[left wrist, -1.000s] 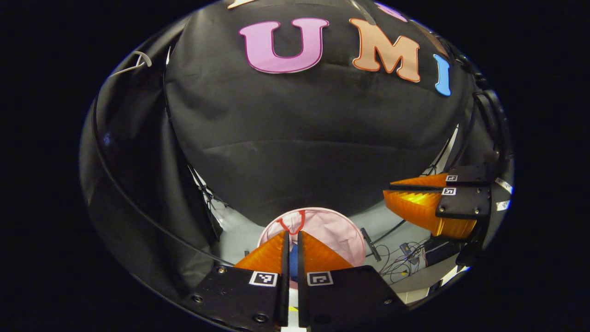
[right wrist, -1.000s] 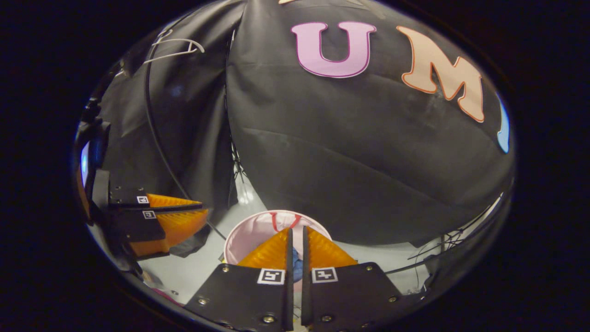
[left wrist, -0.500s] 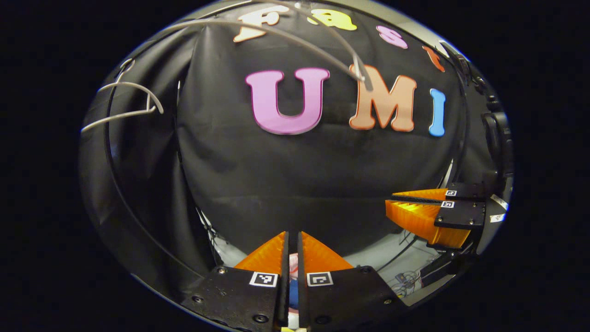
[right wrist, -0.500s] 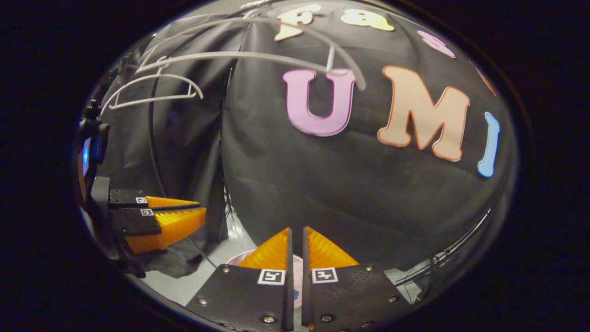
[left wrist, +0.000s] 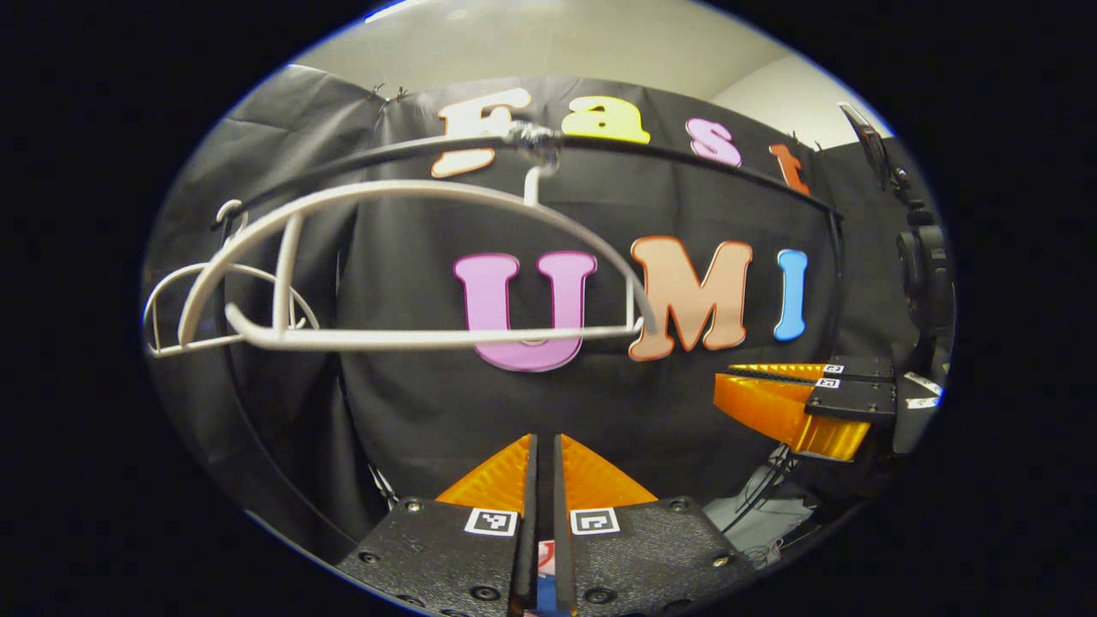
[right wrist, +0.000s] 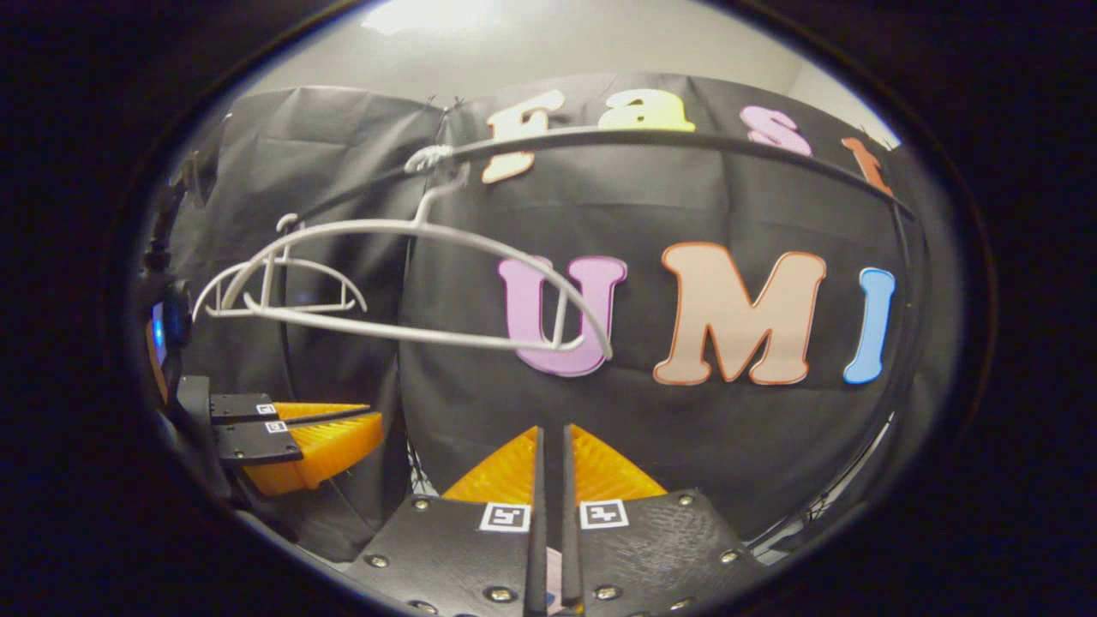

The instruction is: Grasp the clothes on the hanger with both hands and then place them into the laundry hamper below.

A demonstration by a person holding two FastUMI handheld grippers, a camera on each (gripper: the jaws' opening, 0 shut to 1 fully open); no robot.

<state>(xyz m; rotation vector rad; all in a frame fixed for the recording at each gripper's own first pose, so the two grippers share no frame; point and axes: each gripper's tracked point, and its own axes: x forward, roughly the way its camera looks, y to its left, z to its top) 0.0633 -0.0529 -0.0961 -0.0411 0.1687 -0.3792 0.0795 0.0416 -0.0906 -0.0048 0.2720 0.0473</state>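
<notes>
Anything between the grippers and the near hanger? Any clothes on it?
Nothing visible stands between the left gripper or the right gripper and the near hanger. It hangs bare, as does the far hanger behind it.

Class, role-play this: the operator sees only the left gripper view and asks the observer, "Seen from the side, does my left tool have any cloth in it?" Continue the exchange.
Observer: No. The right gripper view shows the left tool side-on, with its fingers together and nothing between them.
Operator: And the right tool, seen along its own fingers?
Observer: The right tool has only a thin slit between its fingers, with no cloth in it.
</notes>
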